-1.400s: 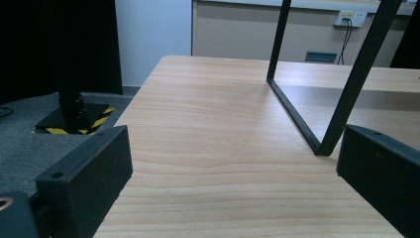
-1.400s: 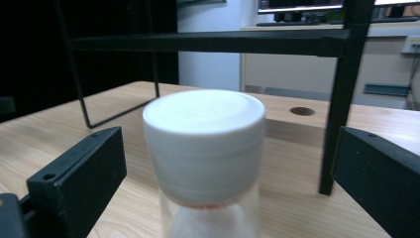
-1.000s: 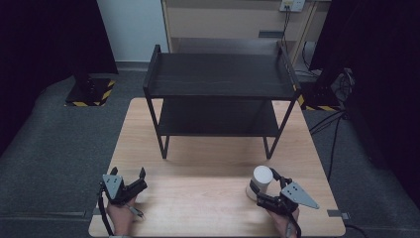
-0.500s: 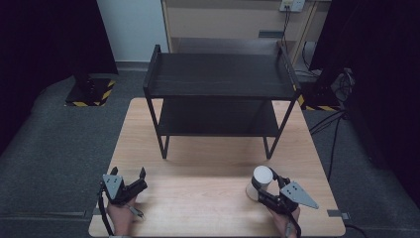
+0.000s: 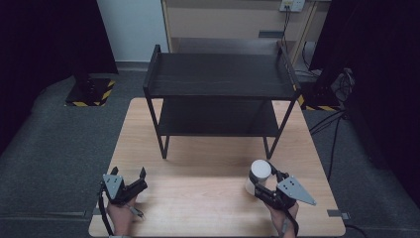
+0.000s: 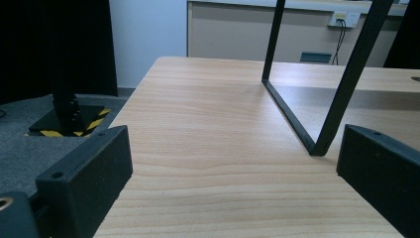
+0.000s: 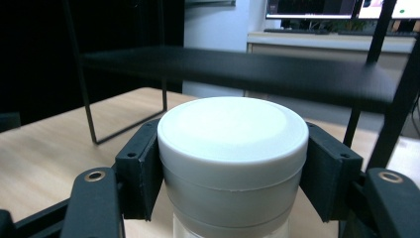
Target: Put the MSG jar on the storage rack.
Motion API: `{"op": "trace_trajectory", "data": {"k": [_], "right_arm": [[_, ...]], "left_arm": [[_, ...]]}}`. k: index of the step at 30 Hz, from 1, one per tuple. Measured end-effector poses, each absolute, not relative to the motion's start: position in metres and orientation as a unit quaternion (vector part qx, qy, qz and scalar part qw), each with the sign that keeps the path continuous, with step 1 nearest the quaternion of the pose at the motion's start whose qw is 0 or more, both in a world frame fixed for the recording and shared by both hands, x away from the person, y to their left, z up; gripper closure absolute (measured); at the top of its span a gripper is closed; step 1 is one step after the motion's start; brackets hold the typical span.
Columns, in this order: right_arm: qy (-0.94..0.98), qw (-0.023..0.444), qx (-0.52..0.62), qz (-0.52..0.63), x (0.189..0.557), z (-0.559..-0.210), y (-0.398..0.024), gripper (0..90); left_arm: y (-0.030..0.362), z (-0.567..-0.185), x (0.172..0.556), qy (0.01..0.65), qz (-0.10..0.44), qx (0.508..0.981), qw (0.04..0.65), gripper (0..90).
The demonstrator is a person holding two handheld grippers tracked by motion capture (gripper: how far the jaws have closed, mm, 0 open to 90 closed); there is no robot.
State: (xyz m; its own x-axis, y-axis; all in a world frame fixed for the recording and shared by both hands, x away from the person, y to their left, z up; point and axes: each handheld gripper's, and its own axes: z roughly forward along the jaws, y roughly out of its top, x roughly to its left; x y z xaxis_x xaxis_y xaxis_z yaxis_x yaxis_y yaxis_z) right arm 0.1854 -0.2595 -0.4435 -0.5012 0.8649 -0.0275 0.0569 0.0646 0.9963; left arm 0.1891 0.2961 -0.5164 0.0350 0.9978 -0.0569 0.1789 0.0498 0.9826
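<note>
Two tools work the bench: the right tool (image 5: 261, 184) clamps a white-lidded jar (image 5: 259, 171) near the black shelf (image 5: 220, 79), seemingly for shelving, while the left tool (image 5: 130, 179) waits open, empty.

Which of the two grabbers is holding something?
The right gripper: its jaws are clamped on the white jar. The left gripper is open, with bare table between its jaws.

right claw (image 5: 261, 184) and white jar (image 5: 259, 171) drawn slightly nearer
</note>
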Motion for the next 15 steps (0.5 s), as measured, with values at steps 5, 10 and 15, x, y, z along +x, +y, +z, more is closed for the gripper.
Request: {"op": "trace_trajectory", "data": {"k": [5,10,15], "right_arm": [[0.628,0.359,0.362,0.588,0.197,-0.404,-0.245,33.7],[0.618,0.357,0.37,0.595,0.21,-0.376,-0.238,33.6],[0.614,0.377,0.372,0.585,0.229,-0.342,-0.224,33.7]], "left_arm": [[0.296,-0.516,0.189,0.547,0.429,0.537,0.477,0.0],[0.297,-0.517,0.189,0.547,0.429,0.536,0.478,0.0],[0.297,-0.517,0.189,0.548,0.428,0.534,0.481,0.1]]}}
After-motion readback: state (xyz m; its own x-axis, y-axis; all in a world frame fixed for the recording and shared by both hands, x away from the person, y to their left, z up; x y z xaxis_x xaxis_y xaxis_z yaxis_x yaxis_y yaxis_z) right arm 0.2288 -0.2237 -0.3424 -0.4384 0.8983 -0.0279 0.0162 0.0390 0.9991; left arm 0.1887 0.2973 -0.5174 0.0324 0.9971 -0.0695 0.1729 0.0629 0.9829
